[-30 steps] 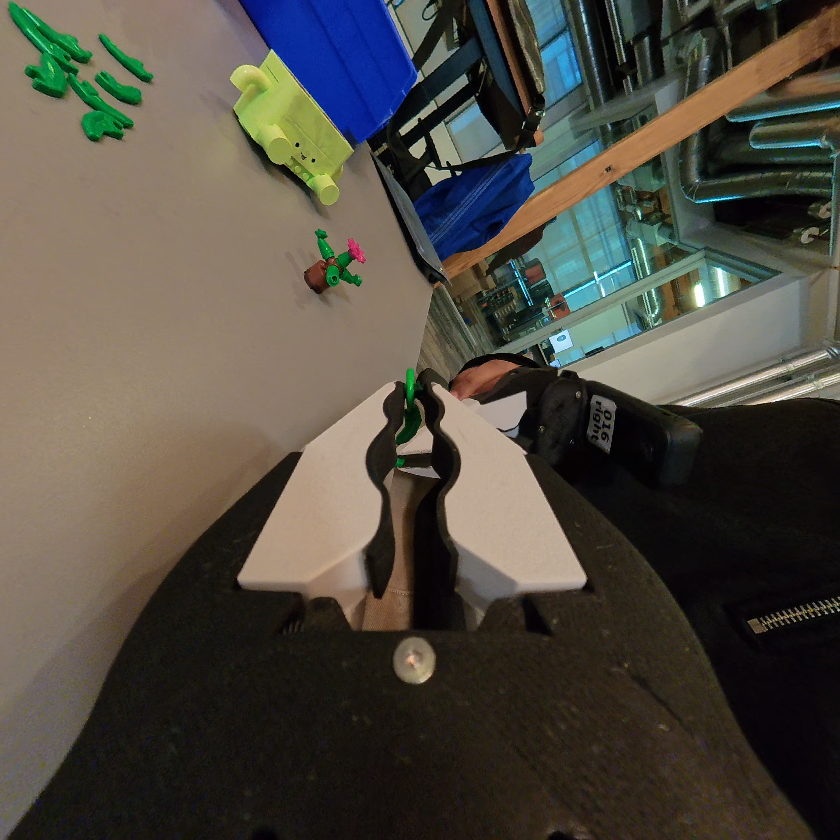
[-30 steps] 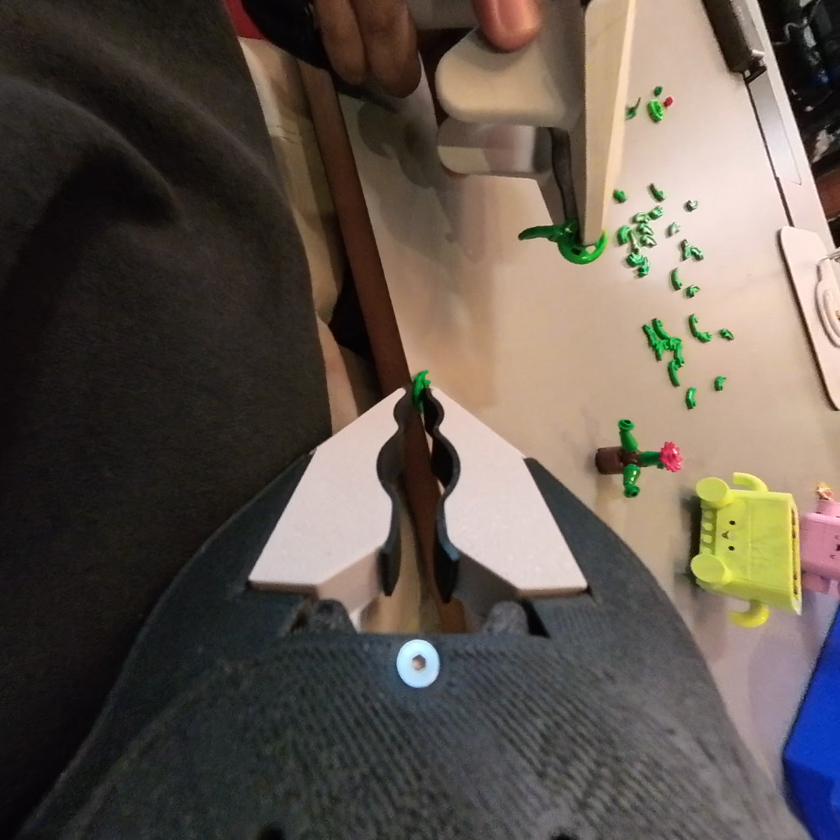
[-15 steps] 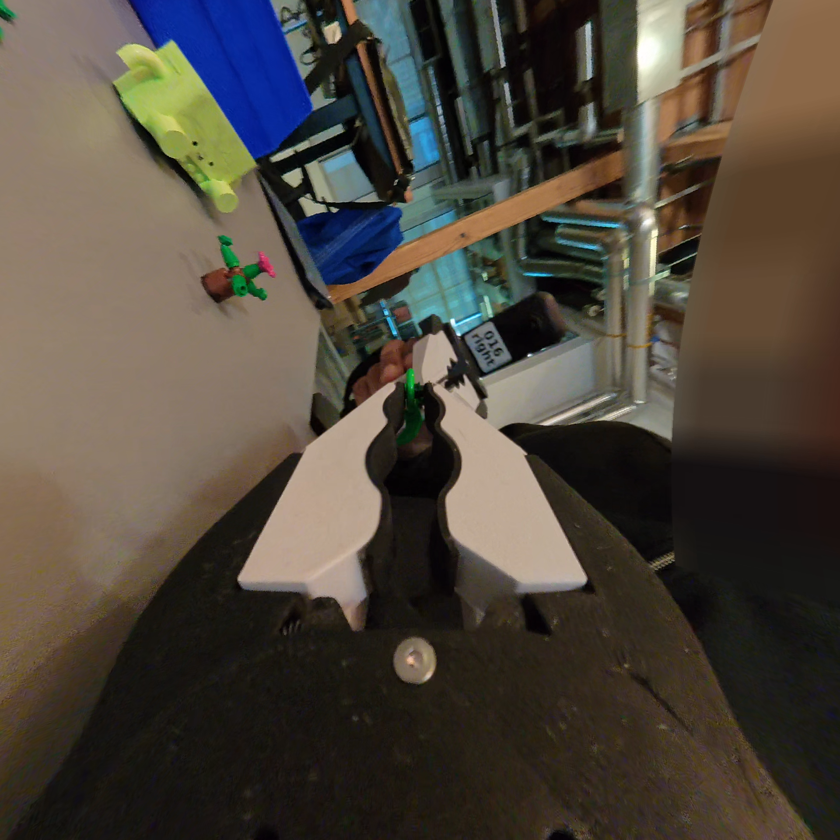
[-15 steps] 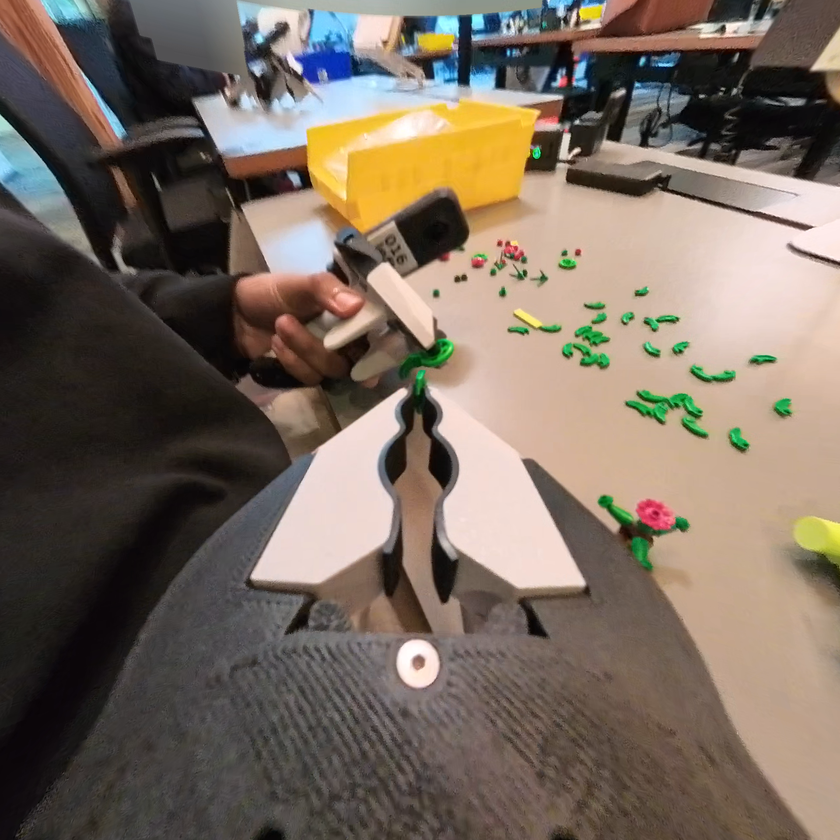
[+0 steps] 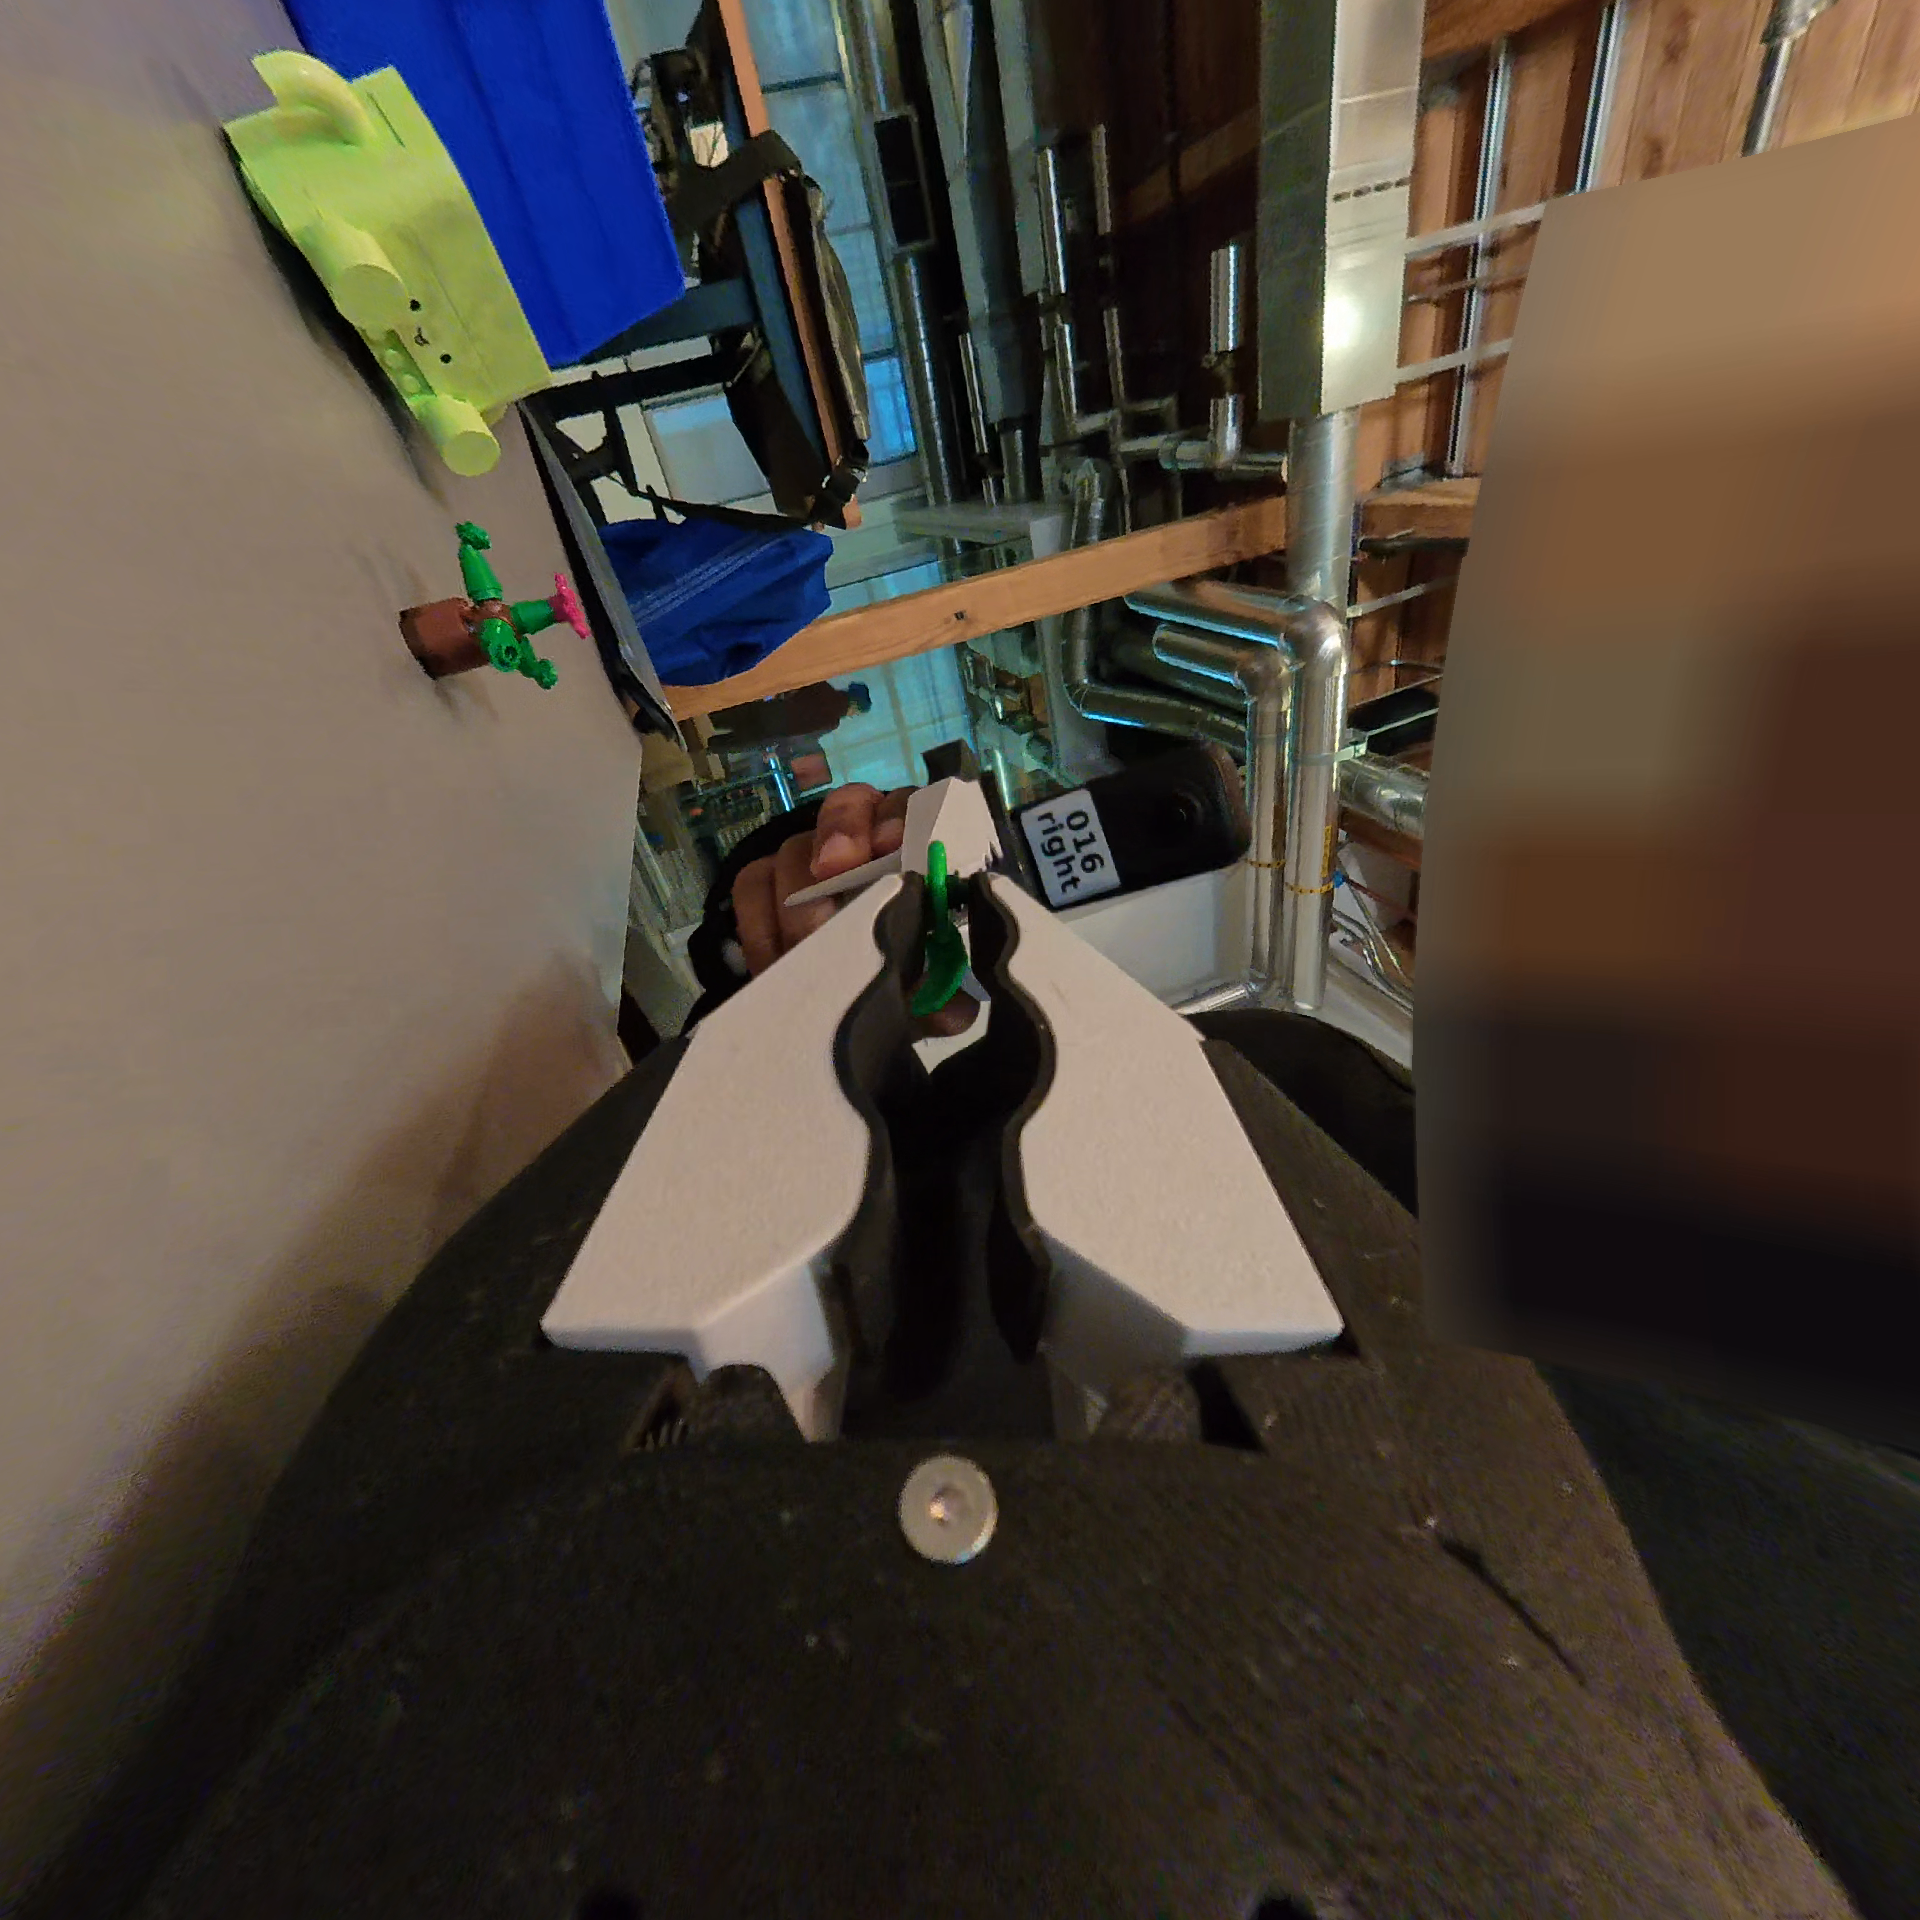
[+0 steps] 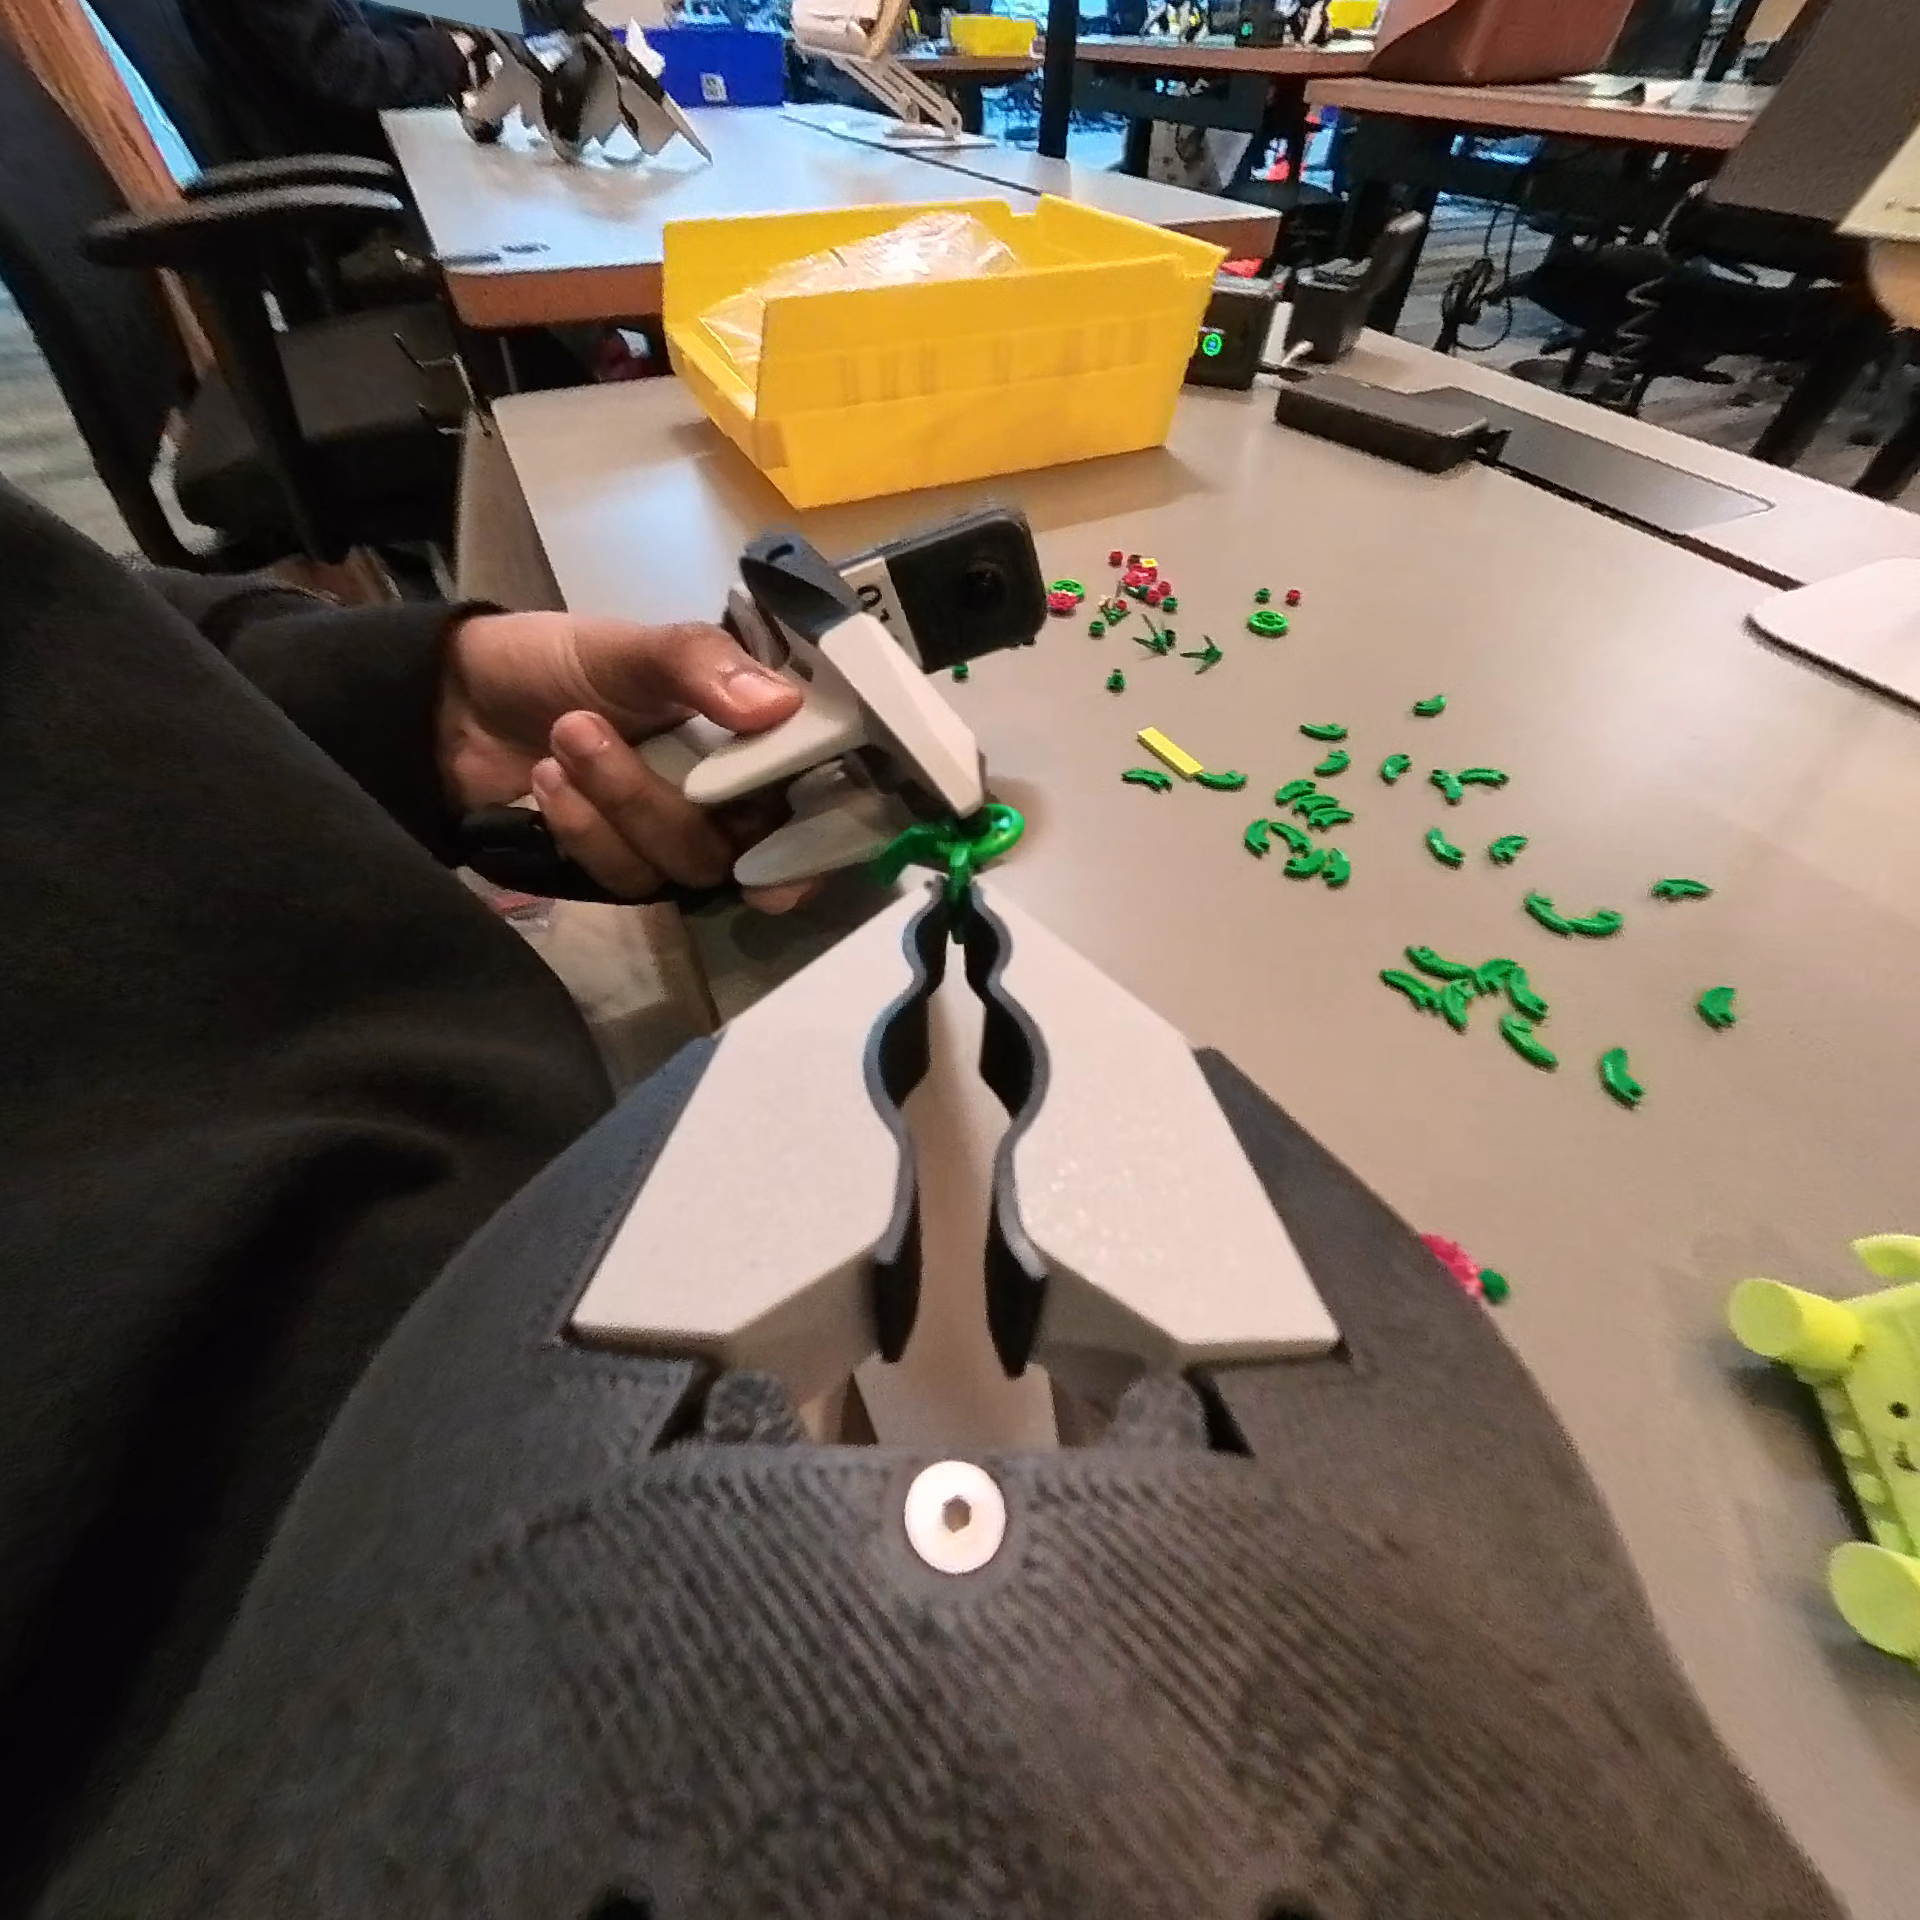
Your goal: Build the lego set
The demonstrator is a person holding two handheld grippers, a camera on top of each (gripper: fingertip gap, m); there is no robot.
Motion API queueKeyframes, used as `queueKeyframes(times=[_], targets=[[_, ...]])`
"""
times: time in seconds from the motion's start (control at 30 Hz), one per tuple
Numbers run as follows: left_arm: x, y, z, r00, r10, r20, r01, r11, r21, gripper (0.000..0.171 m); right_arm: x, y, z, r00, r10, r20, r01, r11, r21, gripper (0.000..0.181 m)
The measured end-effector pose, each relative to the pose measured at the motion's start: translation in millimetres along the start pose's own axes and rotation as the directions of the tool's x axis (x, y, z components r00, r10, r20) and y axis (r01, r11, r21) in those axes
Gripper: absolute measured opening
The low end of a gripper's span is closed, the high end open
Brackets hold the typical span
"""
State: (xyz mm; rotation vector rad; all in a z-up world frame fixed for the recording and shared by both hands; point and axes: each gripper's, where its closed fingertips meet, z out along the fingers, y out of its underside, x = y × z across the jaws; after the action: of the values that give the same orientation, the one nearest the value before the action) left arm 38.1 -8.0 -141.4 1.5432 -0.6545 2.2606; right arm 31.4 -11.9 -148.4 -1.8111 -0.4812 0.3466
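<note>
- Left gripper (image 5: 940, 894) clamped on green ring piece (image 5: 935, 935), held off the table edge — ring end poking past the tips, stem end trailing back between the fingers.
- Right gripper (image 6: 954, 902) pinched on small green piece (image 6: 956, 883); tips nearly closed, meeting the other tool head-on.
- In right wrist view: left gripper at upper left, gripped by a hand (image 6: 582, 748), ring (image 6: 992, 829) sticking out at its tip; the two green pieces touching, or so it looks — joint itself too small to tell.
- Table (image 6: 1351, 582) strewn w/ loose green leaves (image 6: 1455, 977) to the right, well apart from the tools; red & green bits (image 6: 1138, 582) farther back.
- Flower stem in brown pot (image 5: 488, 634), pink bloom on top, standing near table edge; lime figure (image 5: 395, 260) beyond it, blue bin (image 5: 499, 156) just behind.
- Yellow bin (image 6: 935, 343) at table's far side, clear bag inside.
- Dark sleeve (image 6: 208, 935) filling the left of right wrist view.
</note>
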Motion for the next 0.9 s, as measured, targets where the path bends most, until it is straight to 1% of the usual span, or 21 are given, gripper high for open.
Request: queueKeyframes(times=[0.13,0.2,0.33,0.53,0.67,0.77,0.83,0.9], targets=[[-3.4,-0.7,-0.4,1.0,-0.011,0.023,0.011,1.0,0.013,0.007,2.7,3.3,1.9,0.998,-0.044,-0.047,0.042,0.998,-0.044,0.0],[-5.3,-0.4,-0.4,0.999,-0.008,0.038,0.007,1.0,0.013,0.007,3.5,5.6,2.5,0.998,-0.04,-0.054,0.037,0.998,-0.057,0.001],[-10.0,1.4,0.4,0.997,0.012,0.079,-0.013,1.0,0.007,0.008,4.6,10.3,2.6,0.999,0.012,-0.034,-0.015,0.997,-0.077,0.0],[-17.8,4.7,1.7,0.988,0.051,0.148,-0.049,0.999,-0.015,0.008,5.6,19.0,1.6,0.999,0.034,-0.022,-0.036,0.989,-0.143,0.0],[-23.4,7.6,2.1,0.976,0.085,0.201,-0.078,0.996,-0.041,0.009,5.6,24.5,1.0,0.997,0.081,0.002,-0.079,0.981,-0.176,0.0],[-25.3,8.4,2.2,0.972,0.094,0.217,-0.086,0.995,-0.048,0.009,5.7,26.6,1.1,0.992,0.121,0.024,-0.114,0.974,-0.194,0.0],[-28.9,9.6,1.8,0.961,0.12,0.249,-0.107,0.992,-0.066,0.009,5.6,30.0,1.7,0.991,0.129,0.032,-0.119,0.969,-0.218,0.0],[-30.0,10.6,1.5,0.959,0.121,0.255,-0.106,0.992,-0.074,0.009,5.0,32.8,2.1,0.991,0.129,0.042,-0.115,0.965,-0.235,0.0]])
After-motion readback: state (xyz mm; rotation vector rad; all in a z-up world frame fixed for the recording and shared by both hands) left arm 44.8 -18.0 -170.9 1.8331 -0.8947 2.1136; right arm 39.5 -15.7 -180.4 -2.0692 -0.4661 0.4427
